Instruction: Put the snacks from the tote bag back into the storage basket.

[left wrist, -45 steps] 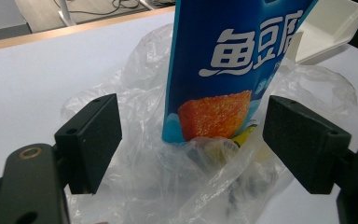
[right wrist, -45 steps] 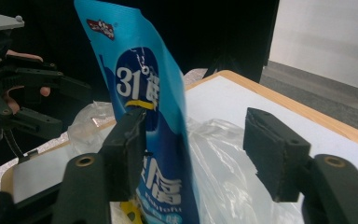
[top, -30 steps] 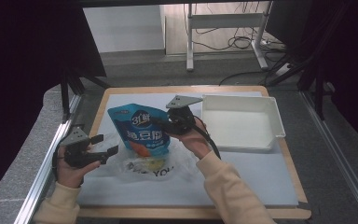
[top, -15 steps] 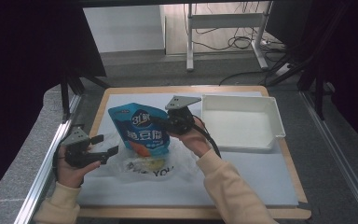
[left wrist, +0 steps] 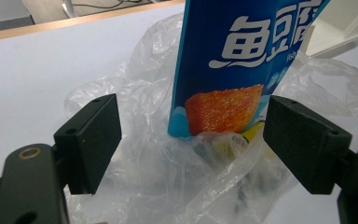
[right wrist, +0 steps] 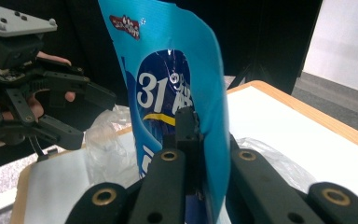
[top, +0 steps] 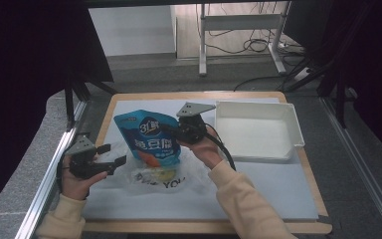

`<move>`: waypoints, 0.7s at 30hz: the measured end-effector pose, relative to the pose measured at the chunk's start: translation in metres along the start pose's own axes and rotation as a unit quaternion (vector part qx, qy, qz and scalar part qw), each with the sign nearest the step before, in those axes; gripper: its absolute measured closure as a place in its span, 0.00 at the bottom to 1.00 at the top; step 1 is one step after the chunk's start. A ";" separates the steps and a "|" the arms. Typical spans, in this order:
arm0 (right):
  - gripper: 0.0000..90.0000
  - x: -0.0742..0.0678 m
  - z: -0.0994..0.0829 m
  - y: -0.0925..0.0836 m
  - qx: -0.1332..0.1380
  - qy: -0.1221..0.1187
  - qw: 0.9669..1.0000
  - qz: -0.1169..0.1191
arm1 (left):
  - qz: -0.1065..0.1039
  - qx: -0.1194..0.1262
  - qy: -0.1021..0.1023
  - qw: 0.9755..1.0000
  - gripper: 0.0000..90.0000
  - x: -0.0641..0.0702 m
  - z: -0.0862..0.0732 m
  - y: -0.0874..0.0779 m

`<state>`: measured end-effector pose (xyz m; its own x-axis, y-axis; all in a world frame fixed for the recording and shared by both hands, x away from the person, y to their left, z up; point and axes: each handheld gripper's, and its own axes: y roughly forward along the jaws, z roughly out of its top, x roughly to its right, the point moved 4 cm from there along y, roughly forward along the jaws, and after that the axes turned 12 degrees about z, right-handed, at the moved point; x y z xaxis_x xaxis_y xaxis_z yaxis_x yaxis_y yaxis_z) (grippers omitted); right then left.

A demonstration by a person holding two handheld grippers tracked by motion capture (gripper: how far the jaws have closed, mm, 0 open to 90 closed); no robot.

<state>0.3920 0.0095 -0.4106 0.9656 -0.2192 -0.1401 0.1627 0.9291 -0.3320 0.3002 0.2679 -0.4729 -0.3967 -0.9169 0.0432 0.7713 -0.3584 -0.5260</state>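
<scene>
tabletop [top: 278,199]: a wooden board under a pale sheet carries everything; the work sits at its middle left.
white tray [top: 291,130]: lies at the right of the tabletop, nothing visible in it; well apart from the pouch. Judged as a likely place for unpacked goods, but that is a guess.
plastic bag [top: 149,175]: clear, crumpled, lying flat in front of the person, its mouth loose around the foot of the pouch; in the left gripper view [left wrist: 158,186] it bunches between the fingers, with something yellow showing through the film.
blue pouch [top: 151,138]: the snack pack stands upright, bottom edge still inside the bag, most of its body above the film; seen close in the right gripper view [right wrist: 177,93].
right gripper [top: 175,132]: its fingers have just been closing and are now pressed onto the pouch's side edge, pinching it.
left gripper [top: 113,155]: fingers spread wide, just left of the bag, the film between them but not clamped.
done so far: pouch seized and mostly clear of the bag.
left to do: by my reading, pin the bag with the left fingers, draw the pouch fully free, set it aside; the yellow item remains inside.
</scene>
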 end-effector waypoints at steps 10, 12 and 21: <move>0.97 -0.003 0.001 0.003 0.014 0.007 1.000 -0.001 | -0.001 0.000 0.000 1.000 0.22 0.000 0.000 0.000; 0.97 -0.004 0.001 0.003 0.017 0.009 1.000 0.001 | -0.001 0.000 0.000 1.000 0.22 0.000 0.000 0.000; 0.97 -0.009 0.003 0.007 0.029 0.010 1.000 0.002 | -0.001 -0.003 0.002 1.000 0.22 -0.001 -0.001 0.001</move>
<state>0.3853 0.0184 -0.4086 0.9619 -0.2209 -0.1611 0.1708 0.9456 -0.2770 0.3007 0.2687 -0.4744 -0.4000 -0.9156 0.0402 0.7676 -0.3587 -0.5311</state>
